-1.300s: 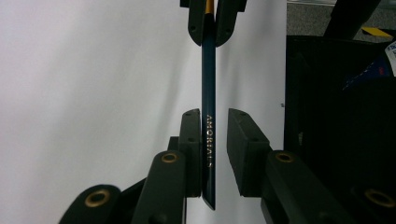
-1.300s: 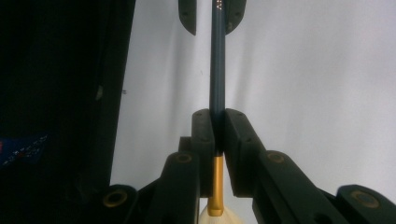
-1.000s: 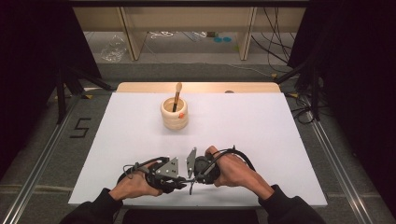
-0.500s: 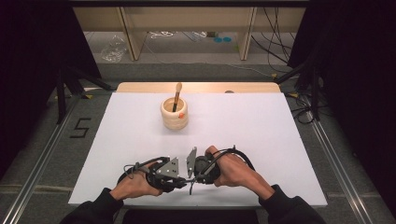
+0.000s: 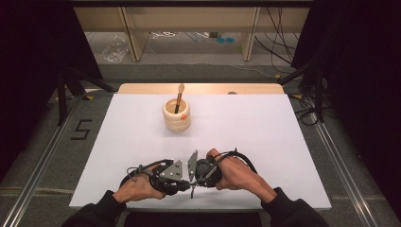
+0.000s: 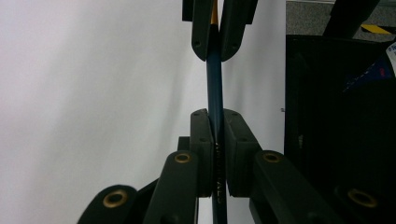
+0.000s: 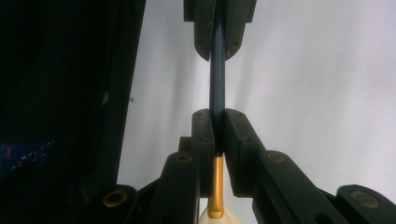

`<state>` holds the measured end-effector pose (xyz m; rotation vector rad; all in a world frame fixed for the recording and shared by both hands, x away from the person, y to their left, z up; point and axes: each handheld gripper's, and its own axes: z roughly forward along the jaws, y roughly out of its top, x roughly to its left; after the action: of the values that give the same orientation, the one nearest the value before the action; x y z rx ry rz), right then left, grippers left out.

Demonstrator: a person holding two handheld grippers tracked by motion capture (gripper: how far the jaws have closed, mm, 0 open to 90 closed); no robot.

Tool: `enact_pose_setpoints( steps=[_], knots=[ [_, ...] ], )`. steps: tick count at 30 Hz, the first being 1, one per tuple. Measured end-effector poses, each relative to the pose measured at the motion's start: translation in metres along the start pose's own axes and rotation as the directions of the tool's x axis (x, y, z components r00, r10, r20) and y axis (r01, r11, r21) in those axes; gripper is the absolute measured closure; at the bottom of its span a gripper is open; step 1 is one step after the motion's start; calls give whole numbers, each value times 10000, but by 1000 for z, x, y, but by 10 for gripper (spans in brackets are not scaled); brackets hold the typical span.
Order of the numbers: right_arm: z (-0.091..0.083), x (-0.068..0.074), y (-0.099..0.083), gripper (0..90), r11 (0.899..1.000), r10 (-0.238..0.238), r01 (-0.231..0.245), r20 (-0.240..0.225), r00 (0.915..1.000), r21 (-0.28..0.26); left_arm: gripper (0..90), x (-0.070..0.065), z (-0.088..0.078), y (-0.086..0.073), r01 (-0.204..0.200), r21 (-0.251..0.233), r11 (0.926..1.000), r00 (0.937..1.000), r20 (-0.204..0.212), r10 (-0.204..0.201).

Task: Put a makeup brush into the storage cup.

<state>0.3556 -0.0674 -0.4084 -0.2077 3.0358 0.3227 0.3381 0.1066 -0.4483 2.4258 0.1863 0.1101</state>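
A thin dark blue stick (image 6: 215, 79) with a gold ferrule (image 7: 215, 186) and a pale end is held level between the two grippers, low over the near part of the white table (image 5: 265, 137). The left gripper (image 6: 215, 126) is shut on one end of the stick. Facing it tip to tip, the right gripper (image 7: 217, 126) is shut on the ferrule end. In the high view the left gripper (image 5: 182, 176) and the right gripper (image 5: 197, 174) meet just in front of the person's hands. The stick itself is hidden there.
A round wooden cup (image 5: 177, 116) with a wooden stick (image 5: 179, 94) leaning in it stands at the middle rear of the table. A wooden strip (image 5: 142, 88) runs along the far edge. Dark stands and cables (image 5: 307, 109) flank the table.
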Motion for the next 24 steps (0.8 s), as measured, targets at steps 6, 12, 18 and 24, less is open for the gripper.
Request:
enact_pose_setpoints(
  steps=[6,12,18,24],
  knots=[
    [-1,-3,-1,830,9989,-300,304,101,9995,-344,838,0,-1,0,174,-162,9997,9998,-43,-175],
    [-1,-5,-2,827,9983,-281,287,132,9995,-504,842,2,-2,-2,371,-328,9988,9993,89,-369],
    [-3,-6,-3,795,9976,-61,79,261,9996,-693,843,2,-3,-2,432,-428,9981,9990,-47,-434],
    [-11,-7,-7,680,9894,924,-865,461,9947,-1168,844,5,-7,-3,581,-508,9970,9977,-324,-598]
  ],
)
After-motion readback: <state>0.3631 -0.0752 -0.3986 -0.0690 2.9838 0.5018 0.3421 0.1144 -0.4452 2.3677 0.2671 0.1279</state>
